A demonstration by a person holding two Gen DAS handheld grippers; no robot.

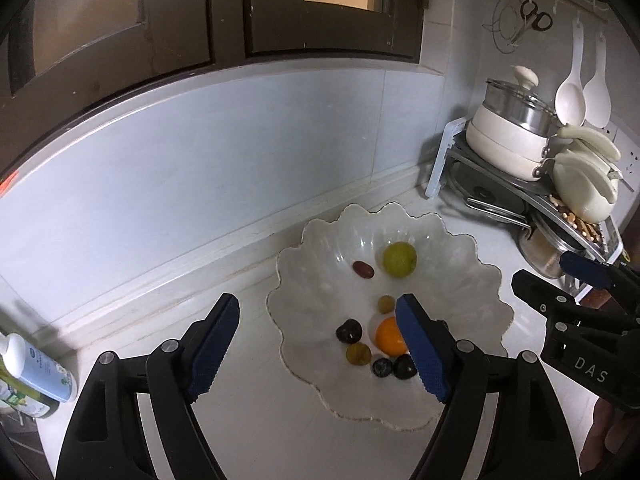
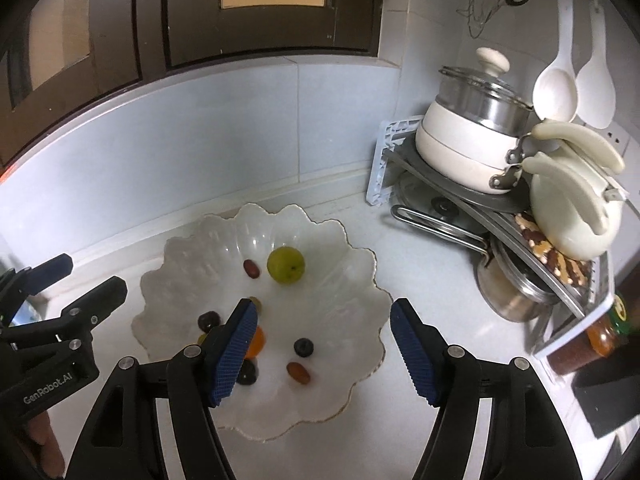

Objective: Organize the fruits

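Observation:
A white scalloped bowl (image 1: 472, 264) (image 2: 360, 268) sits on the pale counter by the tiled wall. Inside lie a green round fruit (image 1: 399, 259) (image 2: 286, 265), an orange fruit (image 1: 388, 336) (image 2: 257, 342), a red date (image 1: 363, 269) (image 2: 251, 269), several dark berries (image 1: 349, 331), a blueberry (image 2: 303, 347) and a brown date (image 2: 298, 372). My left gripper (image 1: 318, 304) (image 2: 92, 274) hovers open over the bowl's left side, holding nothing. My right gripper (image 2: 324, 308) (image 1: 548, 276) hangs open over the bowl's right half, also with nothing in it.
A dish rack with stacked white pans (image 1: 508, 136) (image 2: 460, 136), lids and a steel pot fills the right corner. Ladles (image 2: 556, 92) hang on the wall above. A lotion bottle (image 1: 36, 372) lies at the left; a jar (image 2: 604, 336) stands at the far right.

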